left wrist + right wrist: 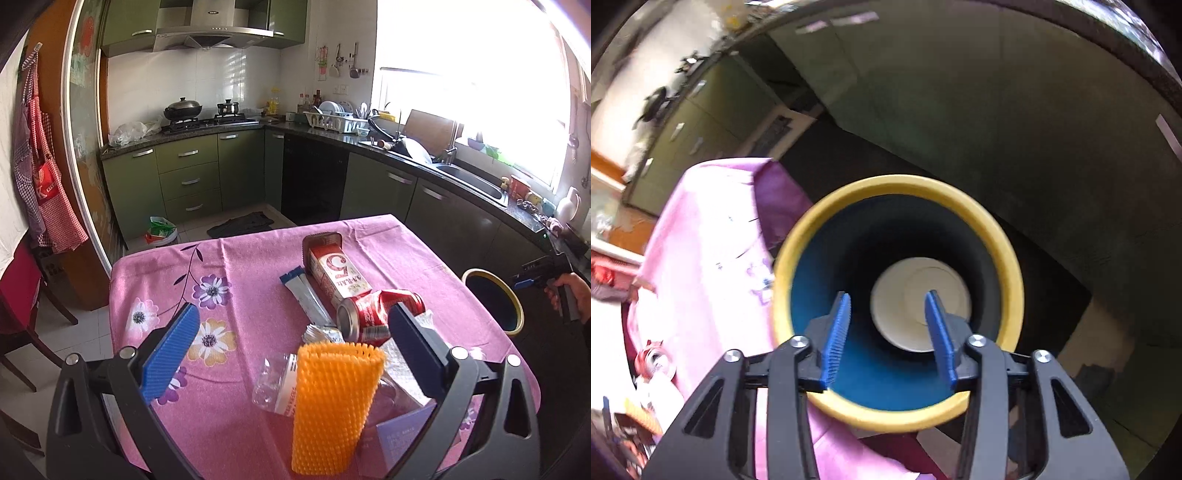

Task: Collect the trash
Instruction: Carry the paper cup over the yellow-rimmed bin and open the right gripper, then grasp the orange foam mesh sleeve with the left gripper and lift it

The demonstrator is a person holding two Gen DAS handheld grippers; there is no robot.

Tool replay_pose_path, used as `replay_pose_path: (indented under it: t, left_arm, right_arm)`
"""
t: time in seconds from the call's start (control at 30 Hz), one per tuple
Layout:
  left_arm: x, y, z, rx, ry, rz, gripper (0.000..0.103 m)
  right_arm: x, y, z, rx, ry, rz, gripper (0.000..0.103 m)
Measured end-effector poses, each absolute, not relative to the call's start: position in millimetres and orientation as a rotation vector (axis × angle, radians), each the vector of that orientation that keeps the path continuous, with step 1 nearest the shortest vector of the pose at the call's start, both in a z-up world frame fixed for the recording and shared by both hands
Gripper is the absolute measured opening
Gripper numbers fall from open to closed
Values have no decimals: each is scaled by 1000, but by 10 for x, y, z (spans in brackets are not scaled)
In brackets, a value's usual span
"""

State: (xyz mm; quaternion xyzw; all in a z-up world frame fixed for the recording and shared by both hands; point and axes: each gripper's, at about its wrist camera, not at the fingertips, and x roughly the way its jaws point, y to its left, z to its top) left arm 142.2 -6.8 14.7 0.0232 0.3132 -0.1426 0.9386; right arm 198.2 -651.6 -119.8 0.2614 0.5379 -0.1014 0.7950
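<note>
In the left wrist view my left gripper (293, 314) stands wide open above a pile of trash on the pink flowered tablecloth (229, 258). An orange foam net sleeve (332, 402) lies nearest, partly over a crushed clear bottle (277, 384). Behind them are a dented red can (373, 314), a milk carton (336, 273), a blue-and-white sachet (303, 291) and a foil wrapper (321, 334). My right gripper (888, 295) hangs open and empty over the yellow-rimmed bin (897, 184). A white cup (905, 314) lies at the bin's bottom.
The bin (519, 310) stands on the floor off the table's right edge, with a hand holding the right gripper (532, 275) above it. A purple box (402, 439) and white paper (402, 365) lie under the right finger. Green kitchen cabinets (192, 177) run behind.
</note>
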Motion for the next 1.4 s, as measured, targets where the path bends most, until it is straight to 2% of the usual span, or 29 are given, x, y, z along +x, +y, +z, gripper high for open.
replay_pose_path:
  t: [0.07,0.37,0.7,0.8,0.93,1.0,1.13,1.2,1.4]
  left_arm:
    - [1378,-79,72,63,667,-289,97]
    - [1276,-291,-263,130,782,-320,97]
    - [1365,-382,-406,107,846,-372,97]
    - [1366,-384,-405,121,843,-361,94]
    - [1383,-402,-436,150,859,-356,72]
    - [1398,-401,-466,154,875,-357,67]
    - [1402,-400,-505,164,889,-364,52]
    - [1402,-401,-521,170,897,-368,49]
    - [1382,-349,-508,152,905,-384,19]
  right_arm:
    - [1820,-6325,-1058,520,1115,-162,54]
    - [1212,-5609,-834,377,1052,3,56]
    - [1277,-5396,-948,382,1042,28,58]
    - [1287,-5397,-971,384,1044,29,58]
    - [1291,-5382,-1009,389,1047,40,58]
    - [1295,-5360,-1027,389,1046,44,58]
    - [1293,-5334,-1028,381,1043,50,58]
    - [1292,-5332,-1024,382,1038,51,58]
    - [1286,-5328,-1027,382,1029,55,58]
